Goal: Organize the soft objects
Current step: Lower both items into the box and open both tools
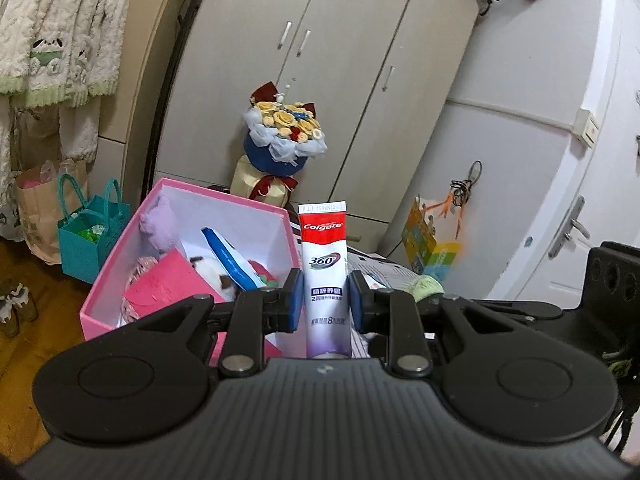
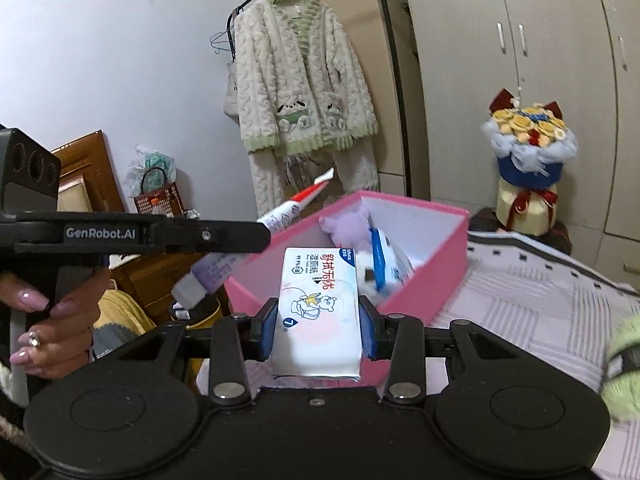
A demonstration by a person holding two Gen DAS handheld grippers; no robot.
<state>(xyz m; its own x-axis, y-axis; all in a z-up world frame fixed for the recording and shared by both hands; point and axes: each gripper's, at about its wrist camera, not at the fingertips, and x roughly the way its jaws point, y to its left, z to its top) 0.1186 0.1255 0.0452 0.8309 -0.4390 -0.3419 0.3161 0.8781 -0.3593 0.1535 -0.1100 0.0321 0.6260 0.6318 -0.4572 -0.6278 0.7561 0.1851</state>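
The left gripper (image 1: 323, 298) is clamped on a toothpaste tube (image 1: 325, 276) printed "Colgate" and "360°", with Chinese lines below; the tube stands upright between the blue pads, its crimped end on top. The right gripper (image 2: 318, 330) is closed on a white wet-wipe pack (image 2: 316, 312) bearing red Chinese characters, an "OPEN" arrow and a cartoon bear. In the right wrist view the other gripper's arm reads "GenRobot.AI", and a hand (image 2: 48, 332) grips its handle at the left edge. Both held items hang just short of the near rim of an open pink box (image 2: 424, 284), which sits on a checked bedspread (image 2: 532, 292). Inside lie a purple plush toy (image 1: 159, 224), a blue-and-white pouch (image 1: 230, 258) and a pink packet (image 1: 160, 284); the far right corner of the box floor looks free
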